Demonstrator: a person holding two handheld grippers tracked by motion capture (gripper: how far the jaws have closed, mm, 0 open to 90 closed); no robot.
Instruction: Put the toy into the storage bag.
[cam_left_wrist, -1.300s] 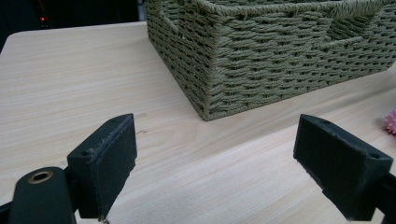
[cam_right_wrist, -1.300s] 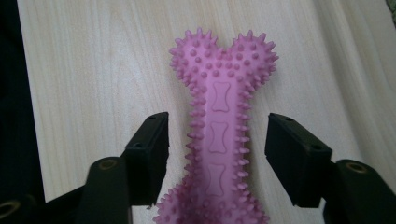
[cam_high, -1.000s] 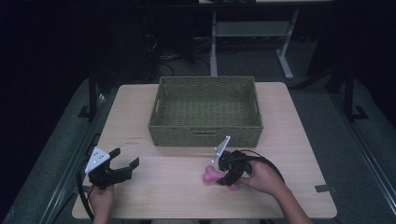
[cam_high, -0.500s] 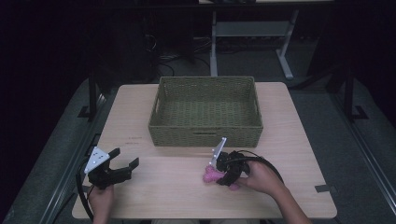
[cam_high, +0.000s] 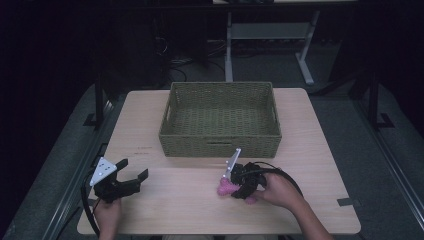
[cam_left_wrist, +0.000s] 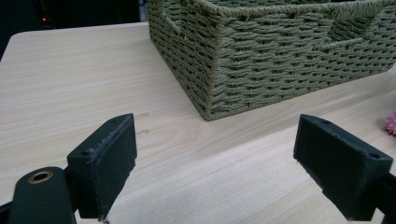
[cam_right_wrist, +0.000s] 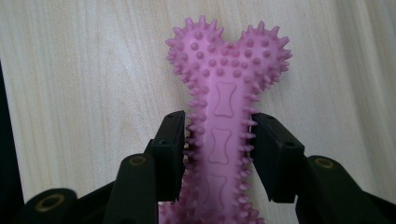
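At the left of the high view, the left hand-held gripper (cam_high: 134, 178) rests low over the near left part of the worktop (cam_high: 175, 210), held by the person's left hand (cam_high: 107, 216). Its jaws stand wide apart with nothing between them; in the left gripper view, bare wood shows between the two black pads (cam_left_wrist: 107, 161), and the corner of the woven basket (cam_left_wrist: 261, 56) rises beyond them.

In the middle of the worktop, toward its far edge, sits that olive-green basket (cam_high: 220, 146), rectangular, with a handle slot in its near wall.

Just in front of the basket's near right part, the right hand-held gripper (cam_high: 231, 187) lies low on the worktop in the person's right hand (cam_high: 280, 192), pointing left. Its jaws have just been closing, and they now press on a pink spiky bone toy (cam_high: 223, 188). In the right gripper view, the two pads (cam_right_wrist: 170, 149) pinch the toy's (cam_right_wrist: 224, 112) narrow shaft from both sides, while its two-lobed knobbly end sticks out past them, lying against the wood. The toy is on the worktop, outside the basket, near its front wall.
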